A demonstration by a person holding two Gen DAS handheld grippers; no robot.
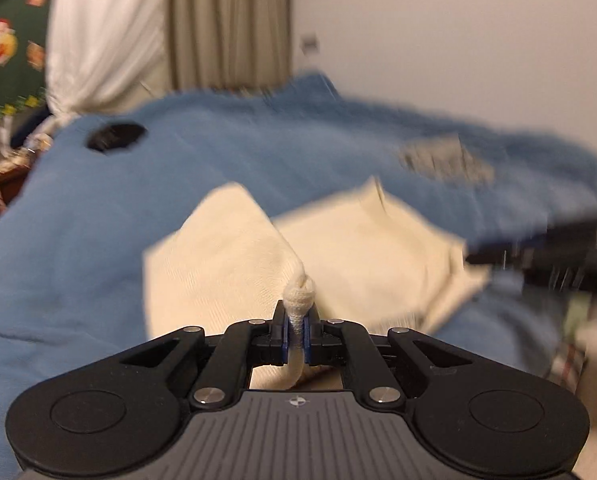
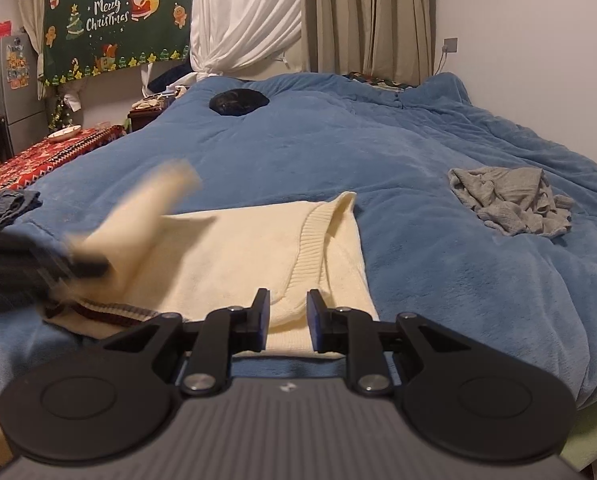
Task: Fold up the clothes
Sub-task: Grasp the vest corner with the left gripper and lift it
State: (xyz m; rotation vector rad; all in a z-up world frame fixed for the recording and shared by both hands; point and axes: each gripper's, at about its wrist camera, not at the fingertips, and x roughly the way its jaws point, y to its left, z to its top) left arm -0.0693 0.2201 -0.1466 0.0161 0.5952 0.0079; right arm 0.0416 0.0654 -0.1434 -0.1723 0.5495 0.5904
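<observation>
The left gripper (image 1: 297, 330) is clamped on a bunched corner of the cream sweater (image 2: 258, 248), which lies ahead of both grippers on the blanket (image 2: 418, 152). The right gripper (image 2: 288, 320) stands apart, holding nothing (sweater edge between its jaws). That thin pinch could slip mid-swing, spoiling the fold.

A green banner (image 2: 116, 24) hangs on the far wall, left of the white curtain. On it, in white script, stand the words "Merry Christmas", in two lines, between a small decorated tree and a Santa figure. In the left wrist view the same banner (image 1: 10, 52) shows only its Santa and some gift pictures; no words can be read there. The fridge (image 2: 12, 80) at the left edge bears coloured stickers or magnets, too small to read. No other text, brand or number can be read in either view.
</observation>
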